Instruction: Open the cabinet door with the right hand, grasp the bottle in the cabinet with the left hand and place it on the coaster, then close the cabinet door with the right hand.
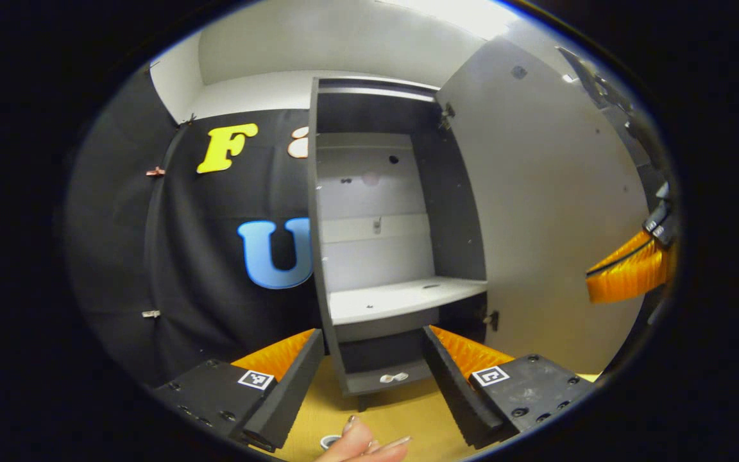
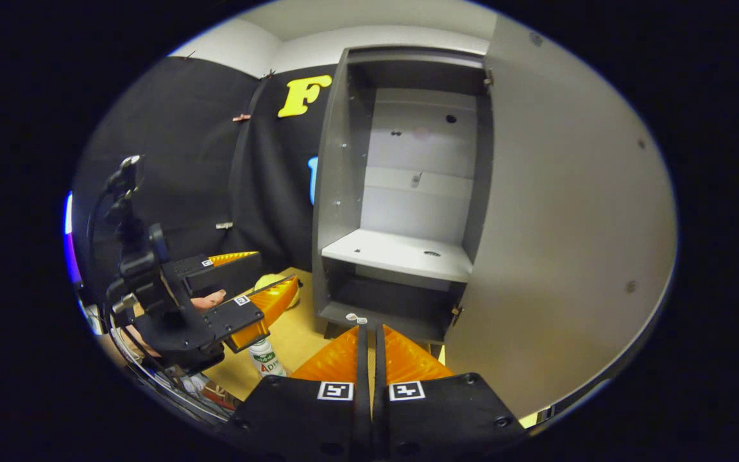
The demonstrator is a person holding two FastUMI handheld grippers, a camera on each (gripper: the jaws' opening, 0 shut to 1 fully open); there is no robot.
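The door (image 2: 568,212) stood wide open just right of the closed, empty right claw (image 2: 367,333), while the bottle (image 2: 265,356) stood upright on the counter (image 2: 292,333) below the wide-open left claw (image 2: 251,289).

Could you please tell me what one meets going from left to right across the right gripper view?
Left claw → bottle on the table → open cabinet → cabinet door, swung wide open.

Cabinet (image 2: 401,192) on table (image 2: 292,333); door (image 2: 562,224) open rightward; bottle (image 2: 267,359) left, before it
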